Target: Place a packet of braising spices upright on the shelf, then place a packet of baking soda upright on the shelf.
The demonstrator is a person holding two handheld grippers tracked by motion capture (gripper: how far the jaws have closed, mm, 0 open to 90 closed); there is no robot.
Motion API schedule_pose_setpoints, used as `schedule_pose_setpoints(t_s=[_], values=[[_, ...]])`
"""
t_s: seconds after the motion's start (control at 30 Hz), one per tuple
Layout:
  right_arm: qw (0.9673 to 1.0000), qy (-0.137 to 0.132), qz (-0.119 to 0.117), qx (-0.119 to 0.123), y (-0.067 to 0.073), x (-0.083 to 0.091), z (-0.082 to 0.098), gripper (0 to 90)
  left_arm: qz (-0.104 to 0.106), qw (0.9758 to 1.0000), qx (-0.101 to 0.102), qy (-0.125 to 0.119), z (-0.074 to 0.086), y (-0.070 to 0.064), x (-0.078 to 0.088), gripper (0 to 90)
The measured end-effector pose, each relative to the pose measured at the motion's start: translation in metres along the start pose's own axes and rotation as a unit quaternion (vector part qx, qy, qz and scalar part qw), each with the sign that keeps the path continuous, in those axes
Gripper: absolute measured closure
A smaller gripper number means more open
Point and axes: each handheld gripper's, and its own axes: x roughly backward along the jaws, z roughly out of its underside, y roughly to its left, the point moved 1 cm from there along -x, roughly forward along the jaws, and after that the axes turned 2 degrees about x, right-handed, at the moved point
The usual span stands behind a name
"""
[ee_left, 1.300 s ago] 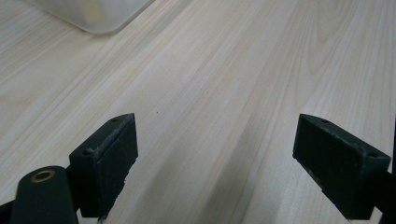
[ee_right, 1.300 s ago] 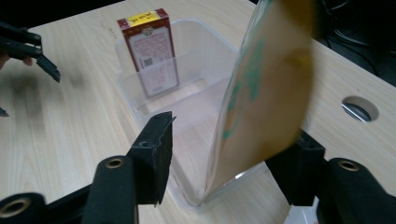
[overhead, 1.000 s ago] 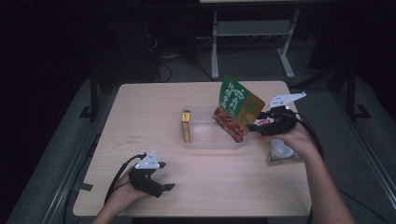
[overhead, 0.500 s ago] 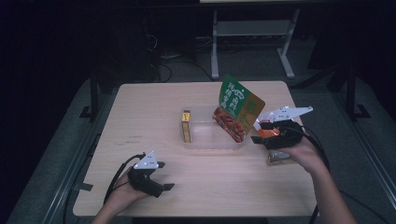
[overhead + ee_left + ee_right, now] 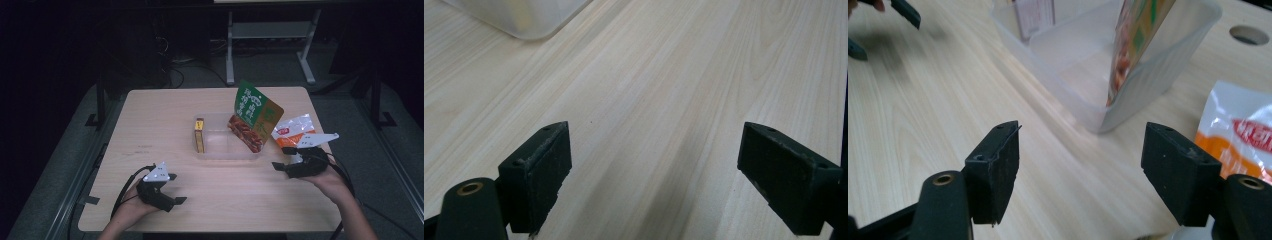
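Counting one clear bin [image 5: 225, 150], two snack bags [image 5: 256, 116], one box [image 5: 200, 135]

- A light wooden table [image 5: 160, 130] with a pale straight grain takes up the middle of the high view.
- A round hole [image 5: 1248, 35] is cut through the tabletop, at the upper right of the right gripper view.
- A white metal stand [image 5: 272, 35] with splayed feet stands on the floor at upper centre.
- Dark cables [image 5: 175, 75] lie left of the stand.
- Grey floor covering [image 5: 65, 165] runs along the table's left side.
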Motion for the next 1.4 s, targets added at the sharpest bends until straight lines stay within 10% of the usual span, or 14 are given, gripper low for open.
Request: schedule_pose_setpoints(t_s=[0.63,0.97,1.4], values=[[0.9972,0.016,0.059,-0.044,-0.037,0.002,0.030,43.7,0.000,1.0000,-0.002,0.000,0.000,0.000,0.001,13.6],[0.9856,0.042,0.147,-0.072,-0.073,0.019,0.043,87.9,0.002,1.0000,0.001,-0.003,-0.001,-0.001,-0.002,13.8],[0.9815,0.134,0.126,-0.054,-0.088,-0.008,0.051,90.0,0.005,0.9999,-0.011,0.009,0.000,-0.001,-0.003,13.9]])
